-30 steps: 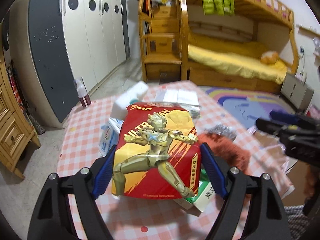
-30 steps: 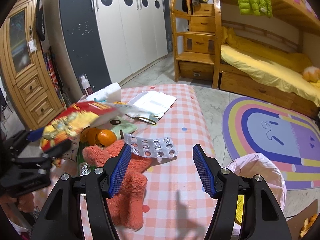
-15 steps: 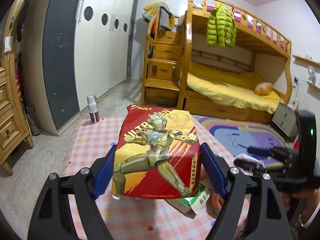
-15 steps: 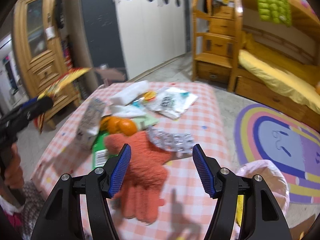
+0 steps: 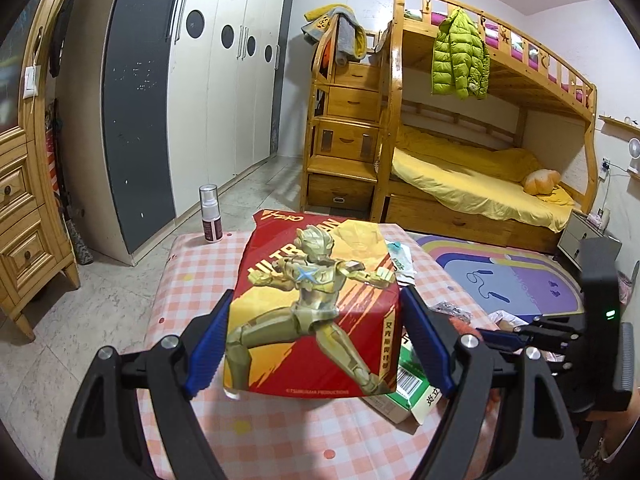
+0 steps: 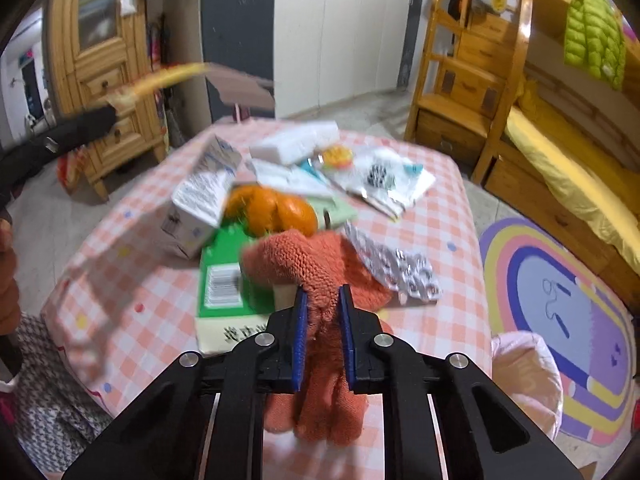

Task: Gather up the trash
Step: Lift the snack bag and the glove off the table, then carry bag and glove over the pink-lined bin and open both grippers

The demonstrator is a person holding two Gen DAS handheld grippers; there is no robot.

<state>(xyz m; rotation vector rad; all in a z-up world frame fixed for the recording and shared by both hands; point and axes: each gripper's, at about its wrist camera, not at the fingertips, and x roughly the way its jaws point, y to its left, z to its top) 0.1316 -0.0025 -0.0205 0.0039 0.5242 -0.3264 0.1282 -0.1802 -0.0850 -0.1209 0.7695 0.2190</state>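
Note:
My left gripper (image 5: 314,296) is shut on a red and gold snack bag (image 5: 312,344), held flat above the pink checked table (image 5: 280,436). In the right wrist view that bag (image 6: 168,76) shows edge-on at the upper left. My right gripper (image 6: 323,292) is low over the table, its jaws closing, and the blue pads pinch an orange knitted glove (image 6: 304,260). The glove's fingers hang below the pads. In the left wrist view the right gripper (image 5: 496,338) shows at the right edge.
On the table lie a silver blister pack (image 6: 404,268), oranges (image 6: 276,210), a white carton (image 6: 200,200), a green box (image 6: 224,276) and white packets (image 6: 384,180). A pink-lined bin (image 6: 524,376) stands beside the table on the right. A spray bottle (image 5: 211,214) stands at the far corner.
My right gripper has dropped toward the orange glove and its jaws have gone from wide apart to pinched on it. The left gripper has lifted the snack bag off the table.

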